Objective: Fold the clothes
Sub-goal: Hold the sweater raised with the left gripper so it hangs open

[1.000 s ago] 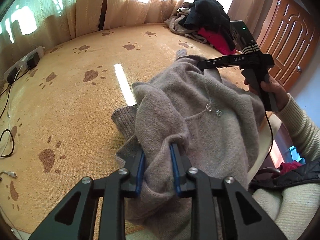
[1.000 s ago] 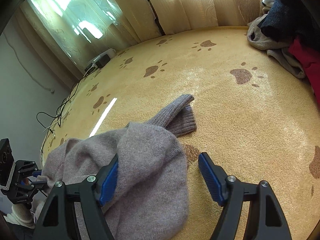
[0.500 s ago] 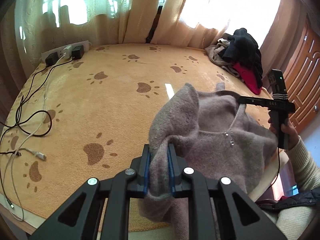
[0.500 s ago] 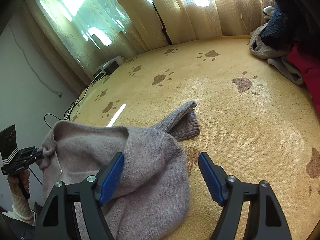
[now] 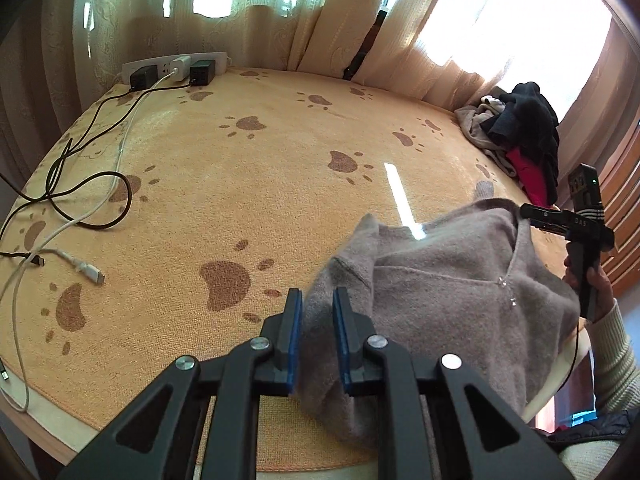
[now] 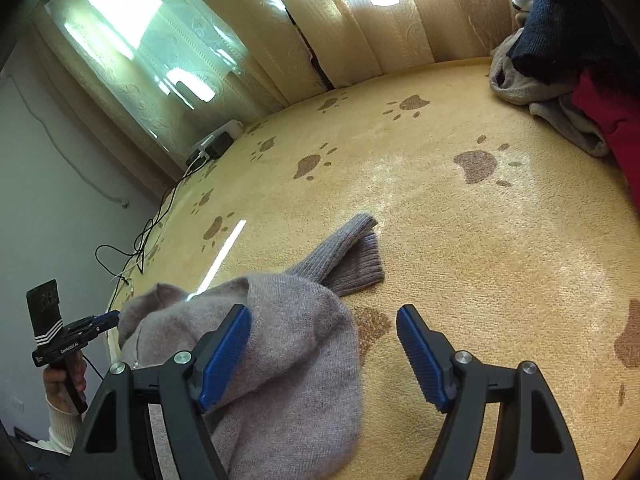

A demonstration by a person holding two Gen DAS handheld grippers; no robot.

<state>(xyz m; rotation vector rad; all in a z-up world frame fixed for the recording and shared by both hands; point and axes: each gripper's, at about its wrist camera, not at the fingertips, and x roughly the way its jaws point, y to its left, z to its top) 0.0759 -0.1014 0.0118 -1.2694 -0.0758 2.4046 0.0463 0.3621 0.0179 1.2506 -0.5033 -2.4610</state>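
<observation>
Cream patterned curtains (image 5: 280,20) hang behind an orange-yellow plush cloth with brown paw prints (image 5: 240,184) that covers the table.

Task thing: one taupe-grey fuzzy knit sweater with a V-neck (image 5: 452,292), bunched at the near edge of the cloth and partly lifted off it. One ribbed cuff (image 6: 352,256) lies flat on the cloth, ahead of the bunch.

Left gripper (image 5: 316,336): blue pads (image 5: 295,336) pinched on a fold of the sweater; knit fills the narrow gap and hangs below the jaws. In the right wrist view this gripper (image 6: 108,318) shows at the far left, tips at the sweater's edge.

Right gripper (image 6: 324,352): jaws stand wide apart, pressing on nothing. Its left blue pad (image 6: 224,356) lies against the sweater's hump; the other pad sits over bare cloth, clear of the knit. From the left wrist view the same gripper (image 5: 532,216) appears beside the neckline; contact there cannot be judged.

Count:
- sweaters in work: one
- heaped clothes pile, dark, grey and red garments (image 5: 520,128): one, far right corner, well apart from the sweater
- white power strip (image 5: 176,68): one, at the curtain, with three plugs in it
- loose cables (image 5: 80,200), black and white: several on the left, exact number unclear
</observation>
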